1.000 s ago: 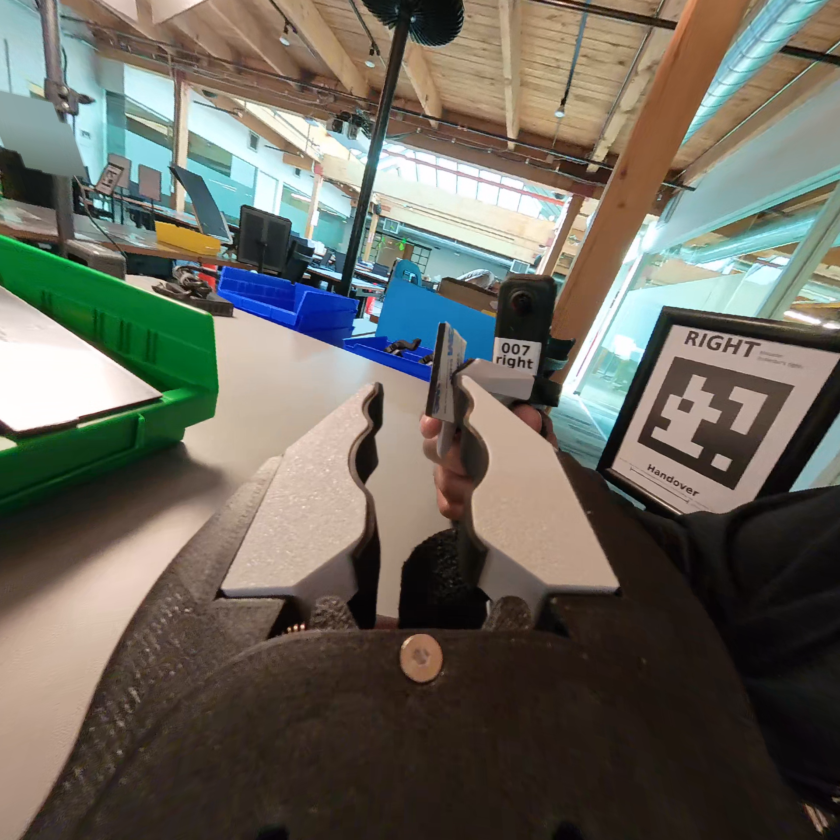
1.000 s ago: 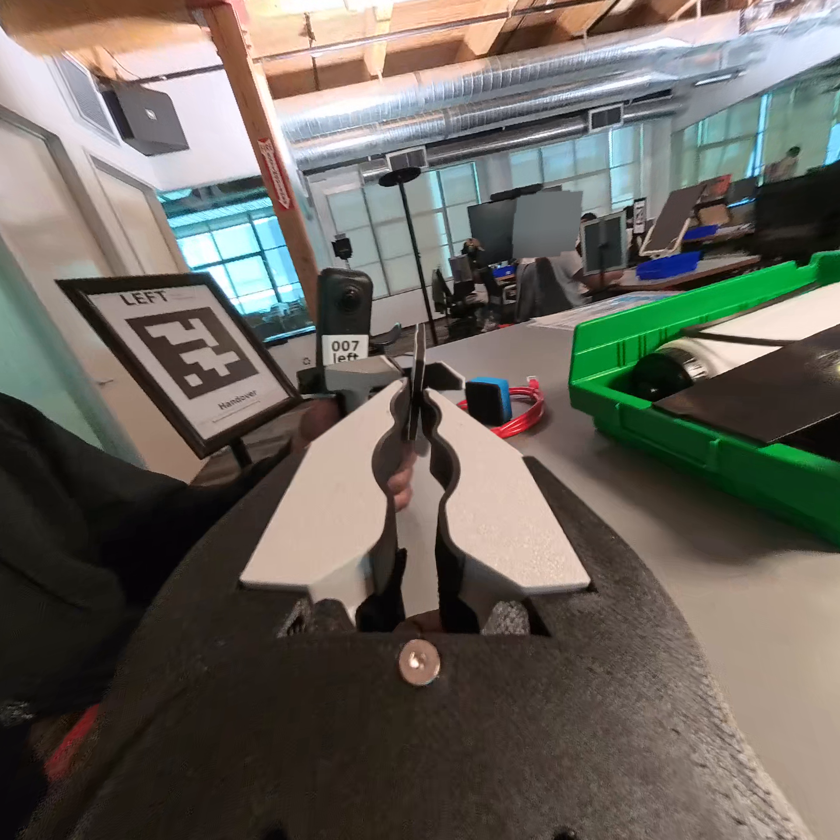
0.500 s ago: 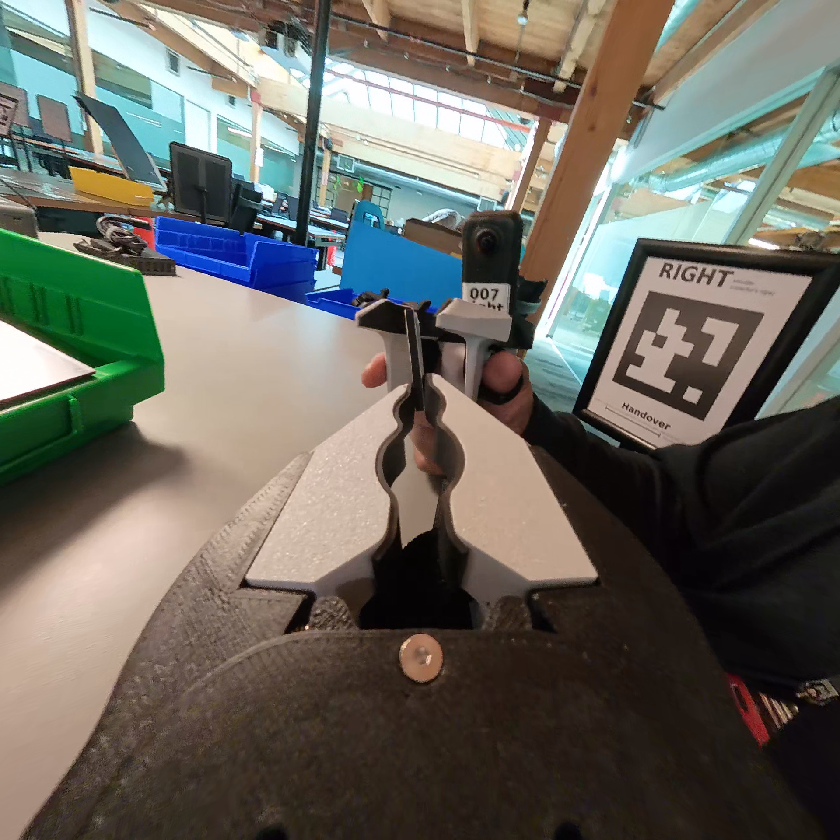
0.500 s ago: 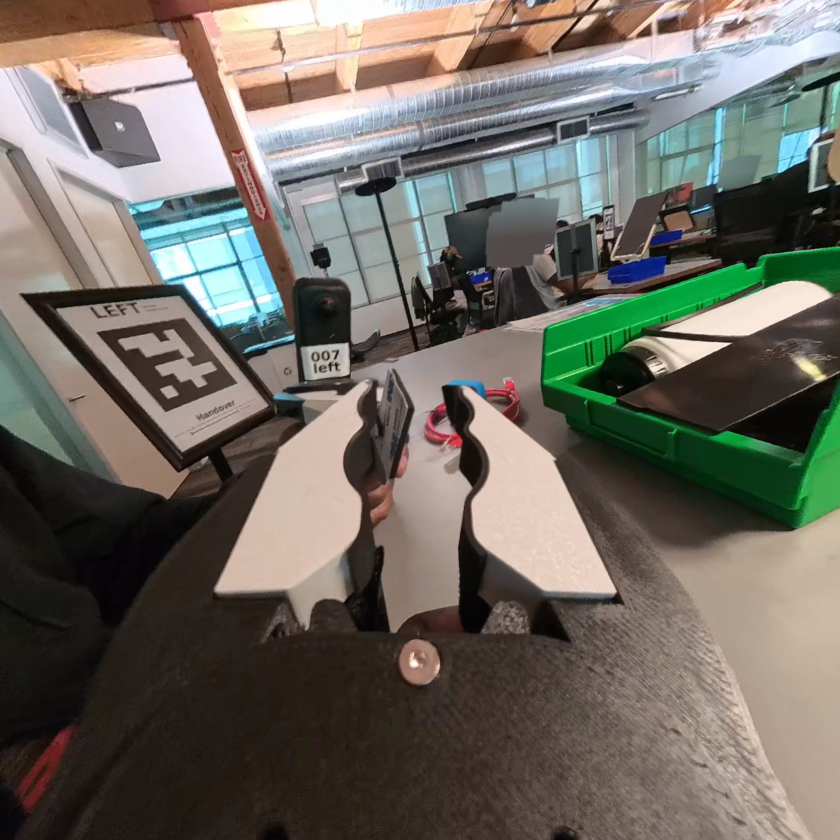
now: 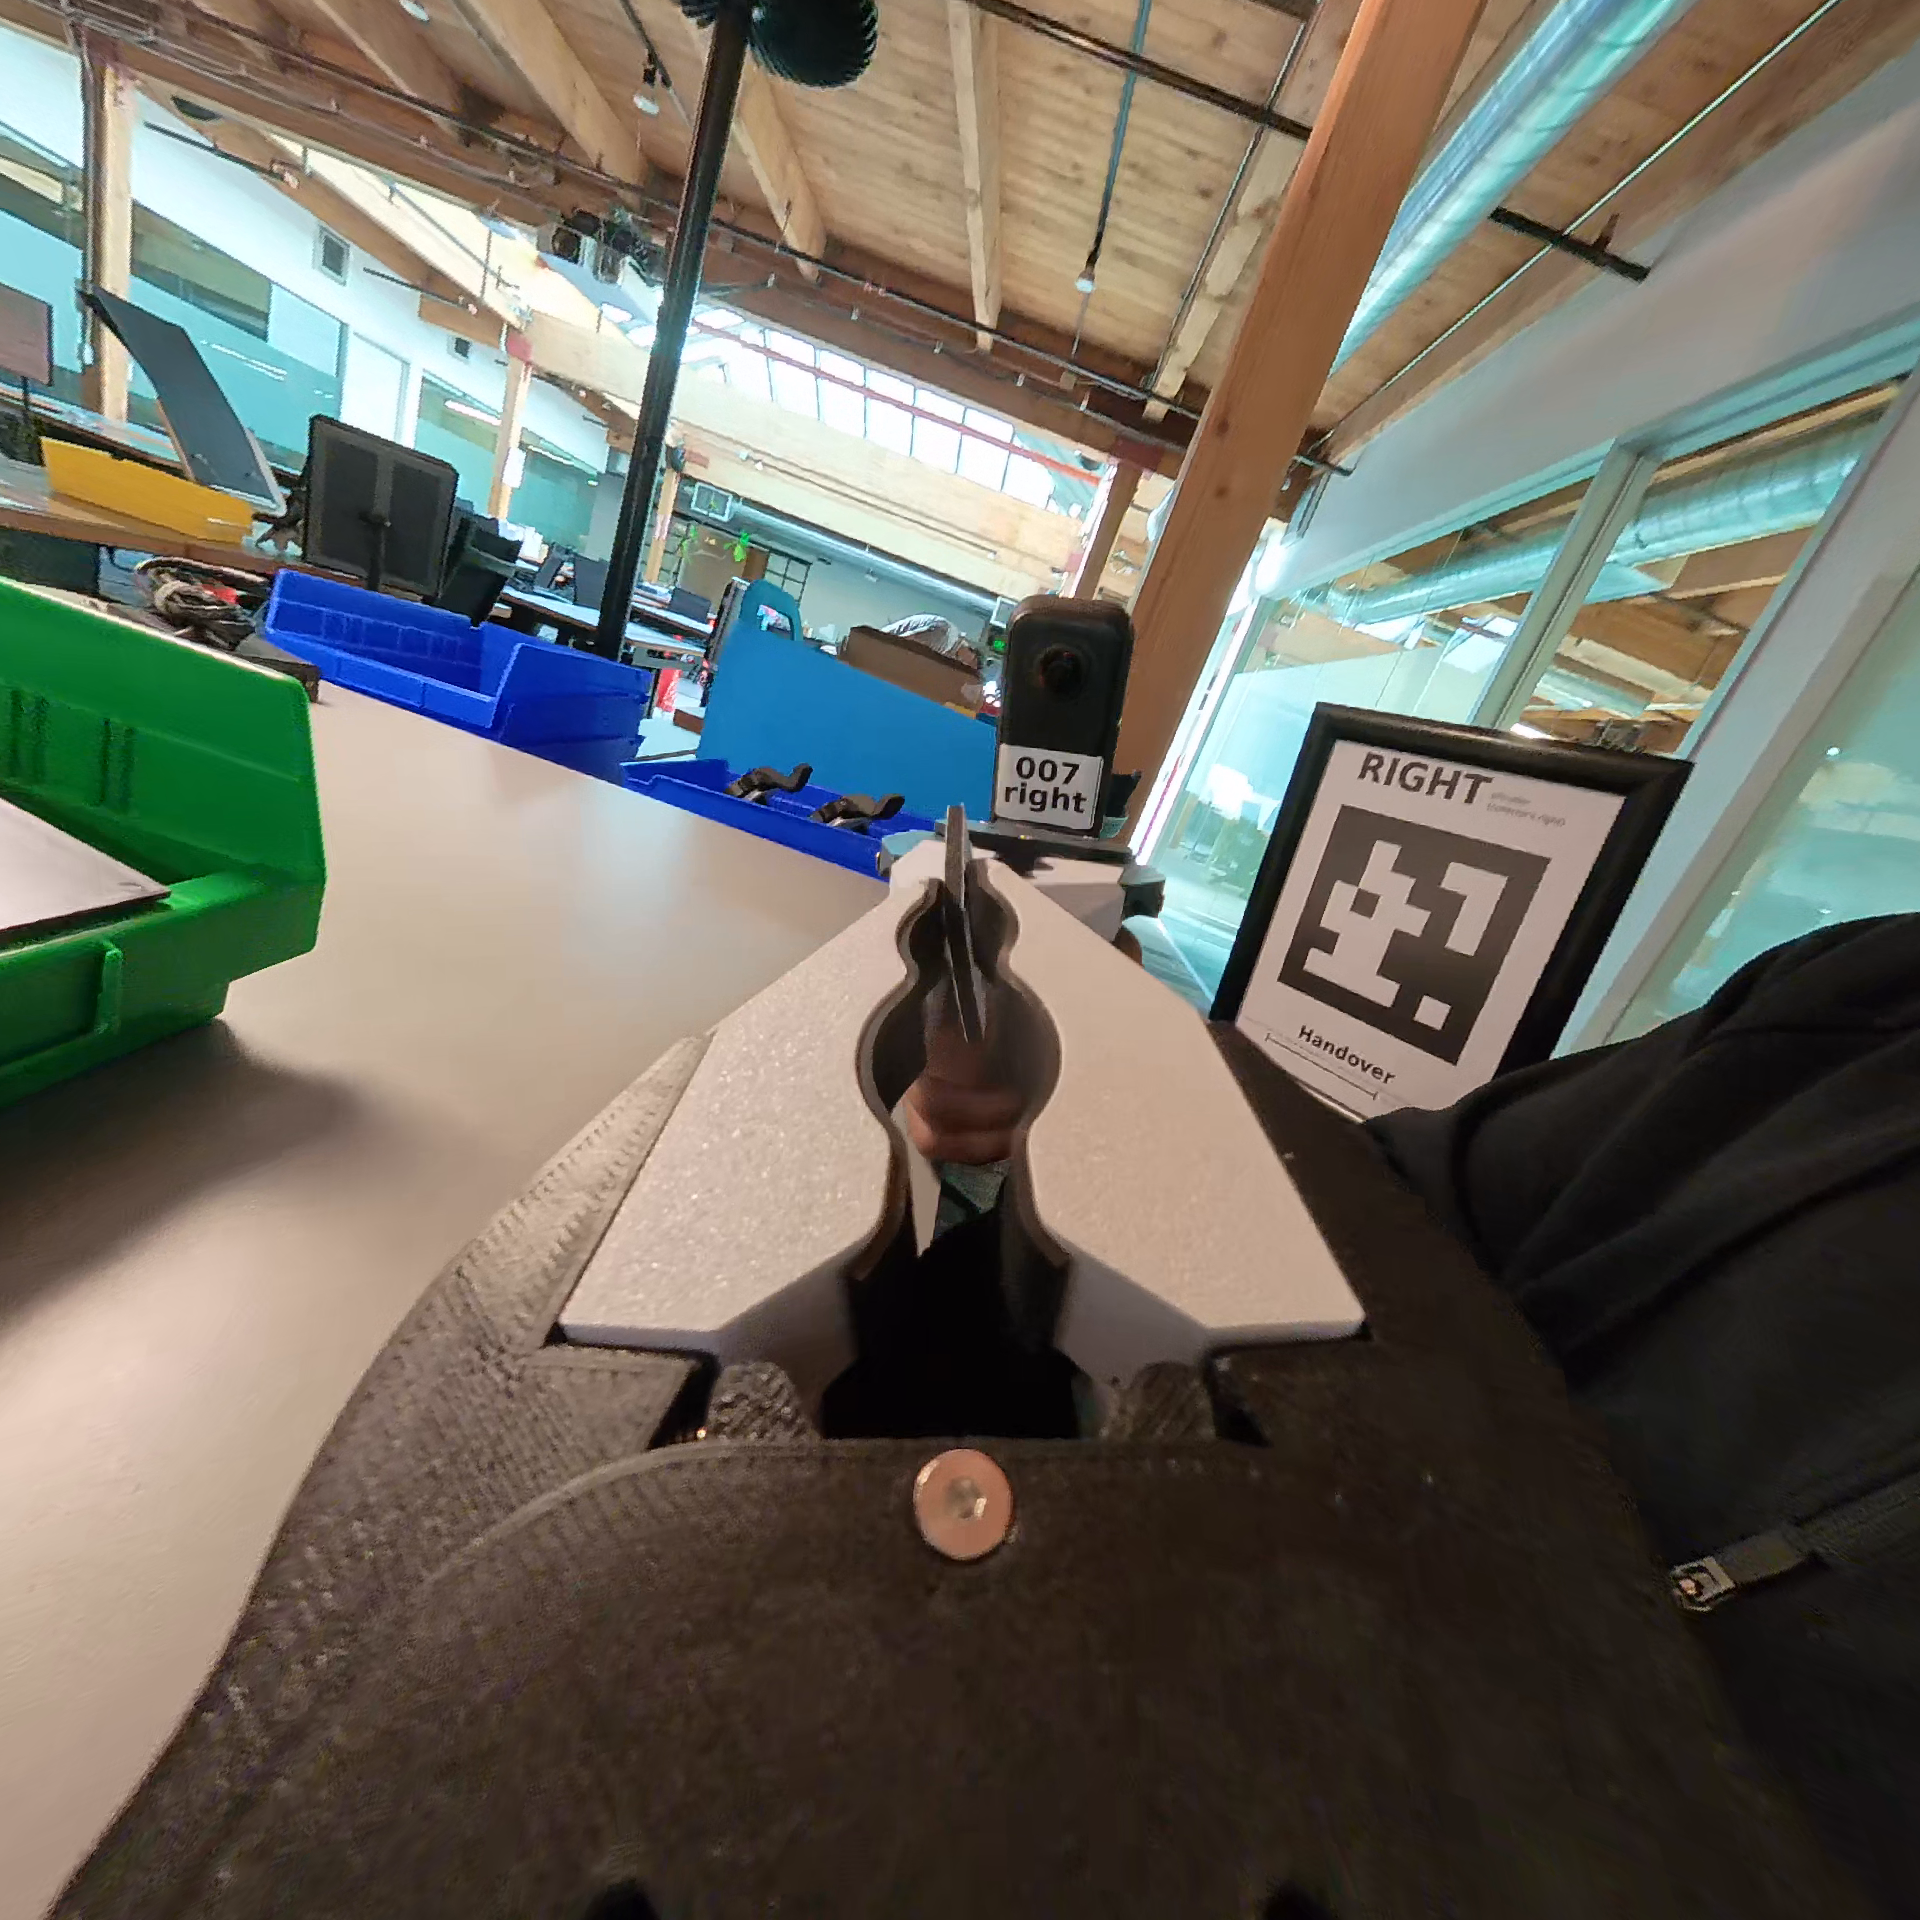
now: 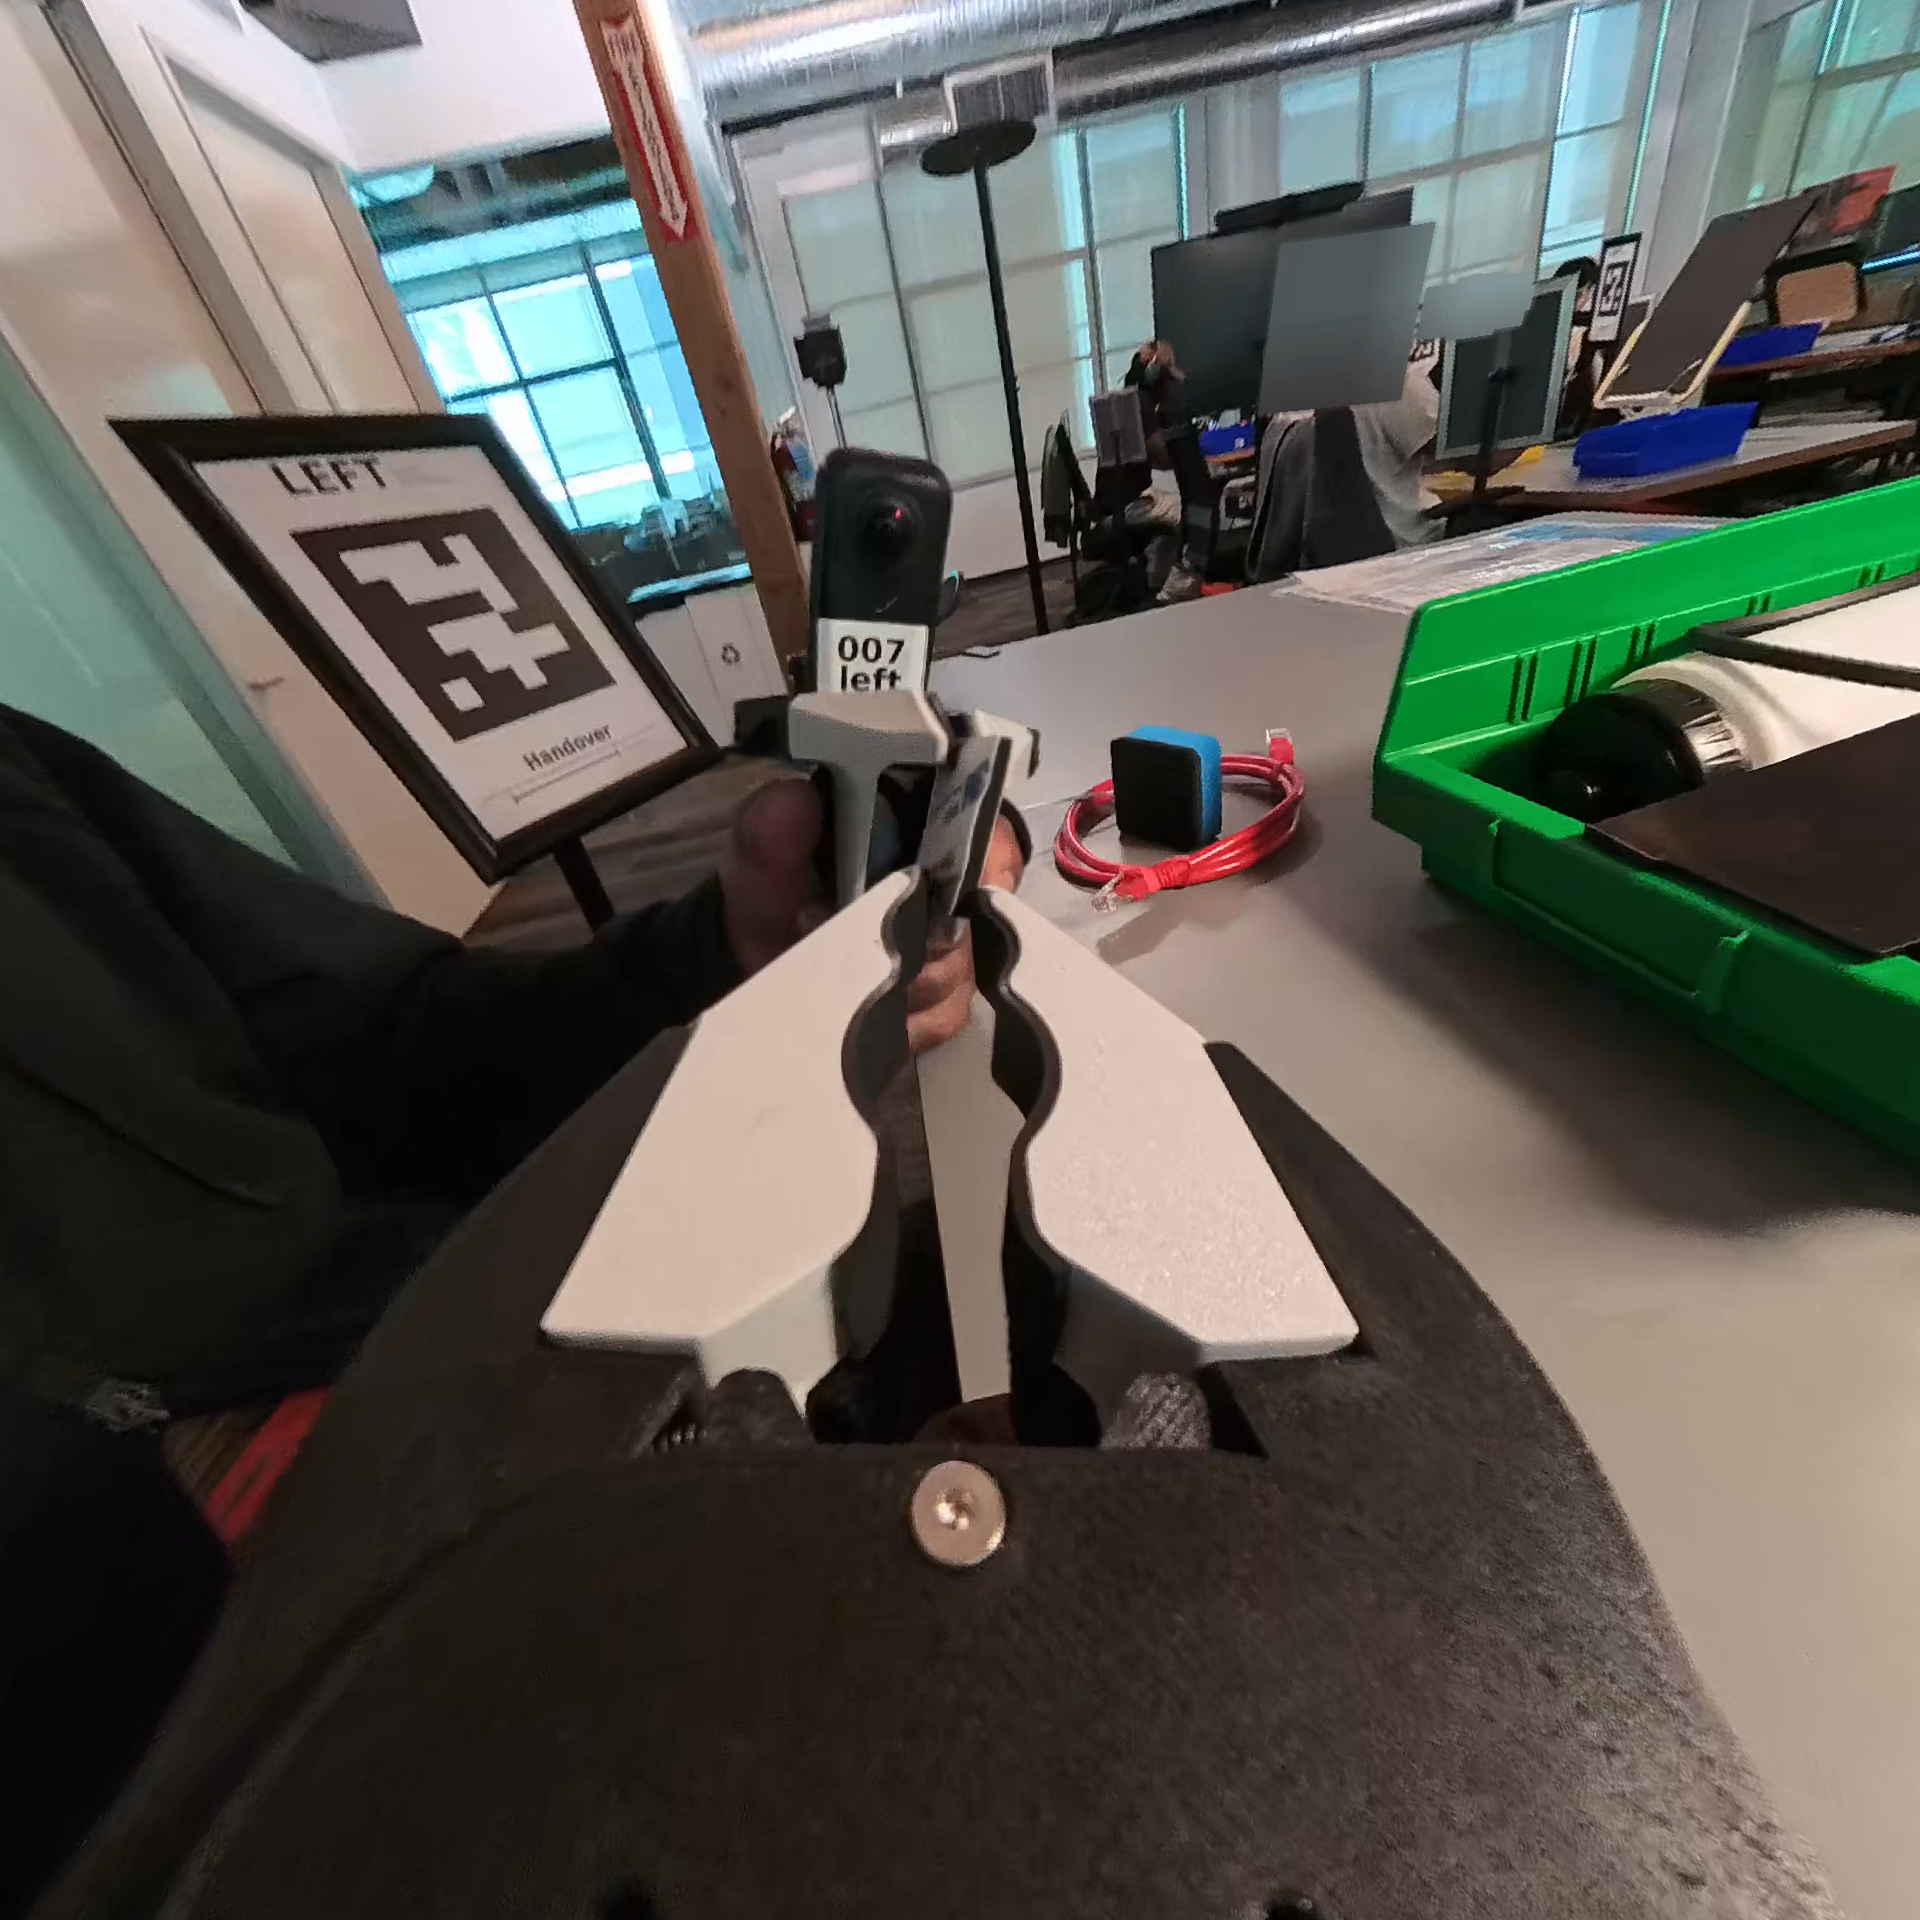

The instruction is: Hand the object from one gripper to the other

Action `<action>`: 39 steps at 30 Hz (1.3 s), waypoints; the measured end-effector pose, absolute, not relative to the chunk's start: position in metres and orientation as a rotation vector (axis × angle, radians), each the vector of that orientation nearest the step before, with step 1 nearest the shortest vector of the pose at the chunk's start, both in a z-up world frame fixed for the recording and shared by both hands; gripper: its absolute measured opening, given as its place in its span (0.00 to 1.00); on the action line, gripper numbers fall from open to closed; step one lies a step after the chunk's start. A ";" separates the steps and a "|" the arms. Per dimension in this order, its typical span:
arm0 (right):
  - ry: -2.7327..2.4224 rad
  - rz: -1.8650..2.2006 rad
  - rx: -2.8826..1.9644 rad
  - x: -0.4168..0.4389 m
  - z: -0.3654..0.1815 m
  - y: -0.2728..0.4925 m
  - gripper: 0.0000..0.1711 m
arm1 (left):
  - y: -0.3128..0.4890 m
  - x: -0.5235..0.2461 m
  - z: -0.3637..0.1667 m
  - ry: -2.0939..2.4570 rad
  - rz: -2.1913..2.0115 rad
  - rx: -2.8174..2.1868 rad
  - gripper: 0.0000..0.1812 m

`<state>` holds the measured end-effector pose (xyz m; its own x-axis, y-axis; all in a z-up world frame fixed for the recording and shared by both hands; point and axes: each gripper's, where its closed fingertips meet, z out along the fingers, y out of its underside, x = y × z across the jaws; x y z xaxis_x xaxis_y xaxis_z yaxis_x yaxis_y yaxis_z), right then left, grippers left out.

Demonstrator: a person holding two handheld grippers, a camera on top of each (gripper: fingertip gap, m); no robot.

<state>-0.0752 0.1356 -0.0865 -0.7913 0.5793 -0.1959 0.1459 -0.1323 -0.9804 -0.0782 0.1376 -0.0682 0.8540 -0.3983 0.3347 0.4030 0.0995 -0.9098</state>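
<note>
The object is a thin card, seen edge-on (image 5: 958,920) in the left wrist view and at a slant (image 6: 964,805) in the right wrist view. My left gripper (image 5: 961,883) is shut on it, and the card sticks up past the tips. My right gripper (image 6: 951,902) faces it and is shut on the card's near edge. Both grippers hold the card in the air above the grey table (image 5: 540,935). The left gripper also shows farther off in the right wrist view (image 6: 935,740). The right gripper's camera body (image 5: 1060,707) shows behind my left fingertips.
A green bin (image 5: 166,831) (image 6: 1558,748) with a dark sheet stands beside the grippers. Blue bins (image 5: 447,665) stand farther back. A red cable (image 6: 1226,847) and a blue-black block (image 6: 1164,784) lie on the table. Framed marker signs (image 5: 1434,914) (image 6: 436,623) stand at the table edge. Both grippers' tips are close together, under 4 cm apart.
One second ago the right gripper held the card and the left was open. The left closed on it, the right opened, and now the right is shut on the card again.
</note>
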 end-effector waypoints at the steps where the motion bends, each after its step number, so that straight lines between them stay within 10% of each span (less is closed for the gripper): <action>1: -1.839 1.974 -0.801 -0.075 -0.087 0.136 0.07 | 0.137 -0.079 -0.068 -0.005 -0.597 -1.341 0.02; 5: -1.757 1.976 -0.836 -0.081 -0.081 0.143 0.20 | 0.135 -0.078 -0.067 -0.001 -0.631 -1.338 0.02; 15: -1.608 2.141 -0.817 -0.081 -0.063 0.144 0.03 | 0.144 -0.081 -0.077 -0.034 -0.556 -1.399 0.21; 20: -1.600 2.163 -0.810 -0.082 -0.064 0.138 0.03 | 0.143 -0.070 -0.074 0.031 -0.550 -1.377 0.03; 24: -1.566 2.140 -0.807 -0.082 -0.058 0.144 0.18 | 0.143 -0.065 -0.076 0.056 -0.561 -1.390 0.02; 39: -1.728 1.998 -0.792 -0.076 -0.073 0.147 0.08 | 0.140 -0.071 -0.073 0.032 -0.574 -1.372 0.02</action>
